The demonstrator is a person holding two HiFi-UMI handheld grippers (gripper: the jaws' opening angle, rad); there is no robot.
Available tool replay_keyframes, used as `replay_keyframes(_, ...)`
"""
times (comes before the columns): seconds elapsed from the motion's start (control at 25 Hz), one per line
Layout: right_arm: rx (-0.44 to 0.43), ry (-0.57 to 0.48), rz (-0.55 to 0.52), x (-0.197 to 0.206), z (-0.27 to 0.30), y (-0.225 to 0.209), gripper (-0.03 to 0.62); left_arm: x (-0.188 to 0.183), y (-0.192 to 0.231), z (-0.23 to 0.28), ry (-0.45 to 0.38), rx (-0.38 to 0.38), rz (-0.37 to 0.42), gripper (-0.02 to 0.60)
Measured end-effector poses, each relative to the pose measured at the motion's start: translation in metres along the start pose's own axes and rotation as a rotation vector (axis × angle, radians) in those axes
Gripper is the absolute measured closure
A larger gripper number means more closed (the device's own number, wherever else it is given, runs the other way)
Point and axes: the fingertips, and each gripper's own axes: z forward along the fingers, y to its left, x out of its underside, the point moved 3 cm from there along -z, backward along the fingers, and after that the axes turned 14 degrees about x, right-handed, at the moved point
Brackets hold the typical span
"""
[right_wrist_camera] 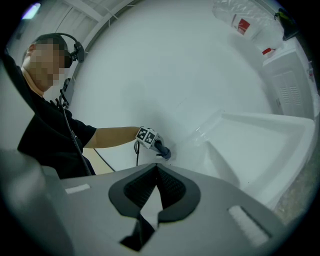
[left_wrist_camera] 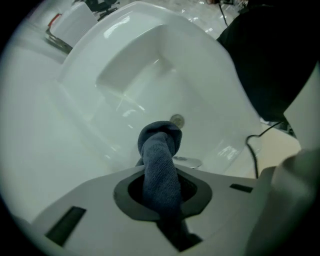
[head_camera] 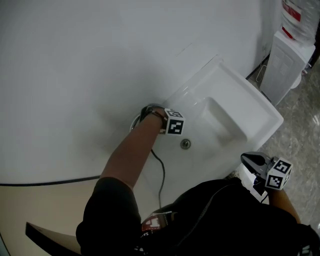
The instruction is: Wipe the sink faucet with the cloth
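Observation:
A white sink (head_camera: 260,107) runs along the white wall, its drain (head_camera: 185,144) near the middle. My left gripper (head_camera: 172,125) reaches down over the sink's back edge, shut on a dark blue-grey cloth (left_wrist_camera: 160,150). The cloth bunches past the jaws and rests against a chrome piece of the faucet (left_wrist_camera: 189,161); the rest of the faucet is hidden. In the right gripper view the cloth (right_wrist_camera: 164,151) pokes out below the left gripper (right_wrist_camera: 150,137). My right gripper (head_camera: 260,167) hovers at the sink's near right corner, shut and empty.
A white water dispenser (head_camera: 286,62) with a bottle (head_camera: 298,15) on top stands beyond the sink's far end on a speckled floor (head_camera: 300,125). A black cable (head_camera: 162,172) hangs below my left arm. A person in a black shirt (right_wrist_camera: 47,135) holds both grippers.

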Motion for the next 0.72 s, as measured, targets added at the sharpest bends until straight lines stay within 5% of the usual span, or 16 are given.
replay_keyframes(0.12,-0.019,0.017,-0.015,-0.001,0.005,0.008,0.592,0.012,0.027,0.007,0.17,-0.174,0.042,0.538)
replay_keyframes(0.4,-0.002,0.038,-0.016,0.002,-0.002,0.011,0.592,0.026,0.034,0.041,0.543,-0.24,0.391,0.545)
replay_keyframes(0.56,0.003,0.021,0.005,0.006,-0.007,0.01,0.592,0.024,0.01,0.03,0.516,-0.187,0.492,0.543)
replay_keyframes(0.72,-0.027,0.003,0.003,0.001,0.001,0.013,0.592,-0.005,-0.024,0.013,0.437,-0.227,0.609,0.543)
